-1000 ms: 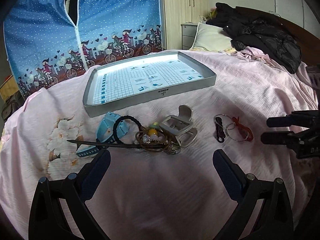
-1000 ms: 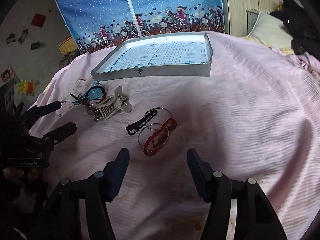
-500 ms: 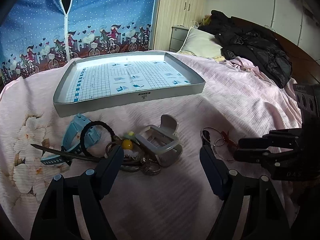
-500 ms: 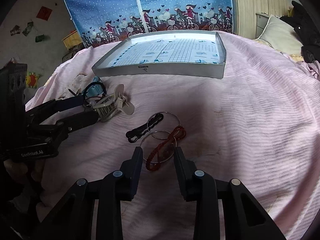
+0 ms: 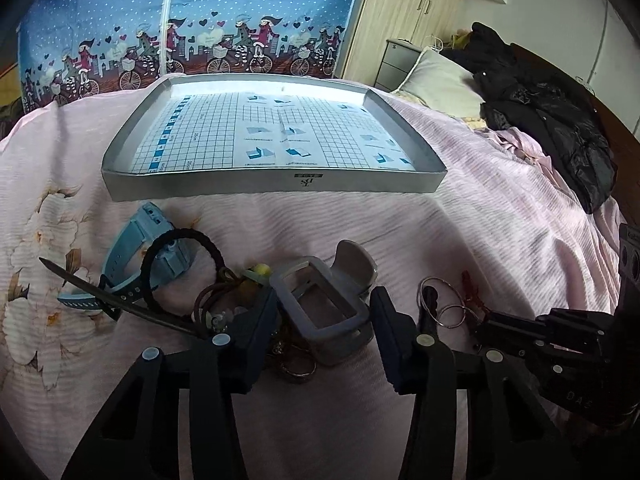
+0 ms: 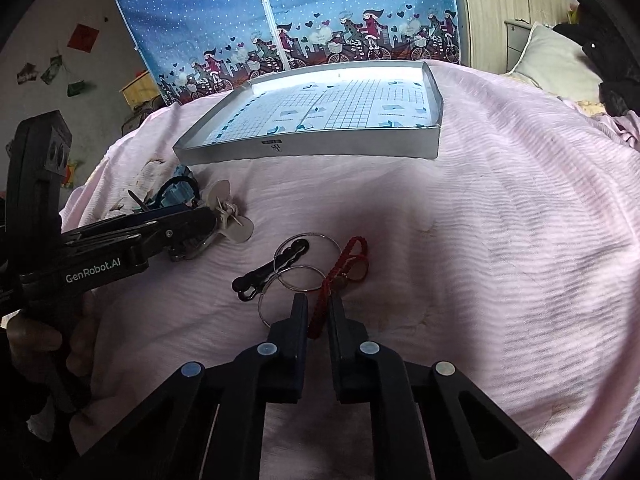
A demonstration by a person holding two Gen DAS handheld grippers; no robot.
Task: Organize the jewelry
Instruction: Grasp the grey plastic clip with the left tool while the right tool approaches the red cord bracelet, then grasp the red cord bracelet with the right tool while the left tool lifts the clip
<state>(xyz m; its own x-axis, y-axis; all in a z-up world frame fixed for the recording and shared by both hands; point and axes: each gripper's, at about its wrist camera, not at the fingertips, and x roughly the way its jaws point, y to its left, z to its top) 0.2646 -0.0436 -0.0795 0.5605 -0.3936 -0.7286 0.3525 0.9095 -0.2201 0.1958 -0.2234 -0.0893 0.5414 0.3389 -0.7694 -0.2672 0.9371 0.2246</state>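
Both tools low over bedspread (image 6: 500, 240), straddling jewelry.

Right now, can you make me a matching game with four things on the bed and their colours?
Things:
1. watch
2. hair tie
3. cord
4. tray

Colours:
A. red
B. silver
C. light blue
D. black

Pairs: 1-C, 2-D, 3-A, 4-B
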